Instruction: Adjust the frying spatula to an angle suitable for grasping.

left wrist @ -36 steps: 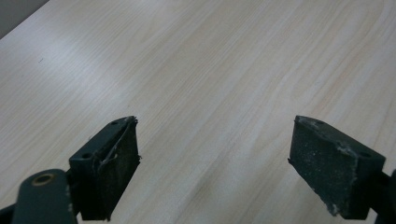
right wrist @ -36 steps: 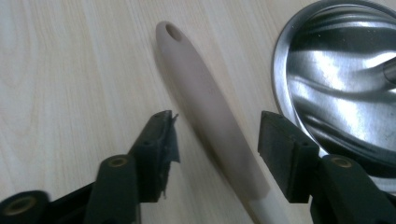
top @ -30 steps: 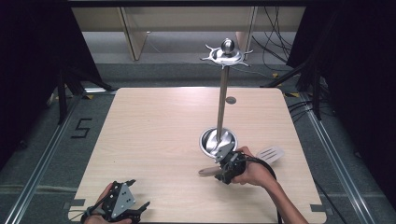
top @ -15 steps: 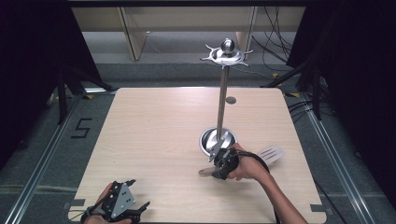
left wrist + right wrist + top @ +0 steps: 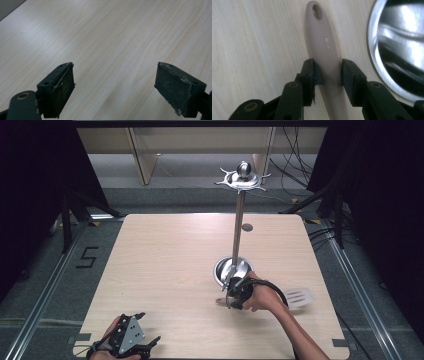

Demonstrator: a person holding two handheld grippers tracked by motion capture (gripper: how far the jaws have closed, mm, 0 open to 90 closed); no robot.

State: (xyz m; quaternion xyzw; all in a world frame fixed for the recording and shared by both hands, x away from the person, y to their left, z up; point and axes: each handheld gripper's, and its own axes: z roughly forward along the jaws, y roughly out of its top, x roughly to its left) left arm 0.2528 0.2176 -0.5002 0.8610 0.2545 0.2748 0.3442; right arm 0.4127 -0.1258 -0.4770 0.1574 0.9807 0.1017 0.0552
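Right tongs (image 5: 327, 72) are seen pinching the handle of a spatula (image 5: 324, 47), a jaw pressed on each side of it. The spatula is laid flat on the worktop (image 5: 165, 260), just in front of the round steel base (image 5: 233, 270) of a tall stand (image 5: 239, 220); its slotted blade (image 5: 299, 297) is seen to the right of the hand (image 5: 262, 297), its handle tip to the left. The handle end with its hanging hole is shown beside the base rim in the right gripper view.

Left tongs (image 5: 115, 87) are held spread wide over bare worktop at the near left corner, nothing between the jaws.
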